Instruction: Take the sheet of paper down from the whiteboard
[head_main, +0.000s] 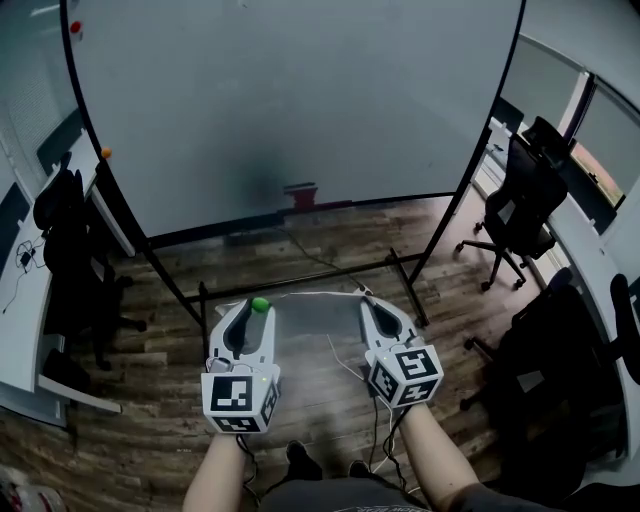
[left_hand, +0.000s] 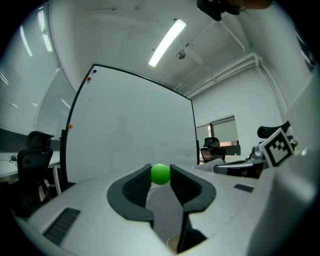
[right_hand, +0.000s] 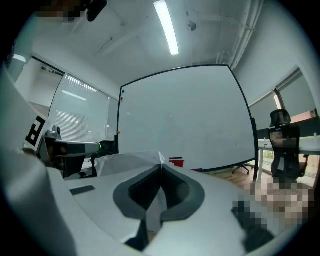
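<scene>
The whiteboard (head_main: 300, 100) stands bare in front of me, a little way off. My left gripper (head_main: 258, 314) points level at it and is shut on a small green ball magnet (head_main: 260, 304), pinched between the pad tips (left_hand: 160, 174). My right gripper (head_main: 373, 306) is shut on a corner of the white sheet of paper (right_hand: 127, 163), its jaws meeting on the edge. The sheet (head_main: 310, 340) hangs loosely between the two grippers, off the board, over the wooden floor.
A red block (head_main: 303, 193) sits on the board's bottom rail. Small orange (head_main: 106, 153) and red (head_main: 76, 27) magnets stick near the board's left edge. Black office chairs (head_main: 525, 200) stand right and left (head_main: 65, 235), beside desks. The board's black legs (head_main: 400, 265) reach toward me.
</scene>
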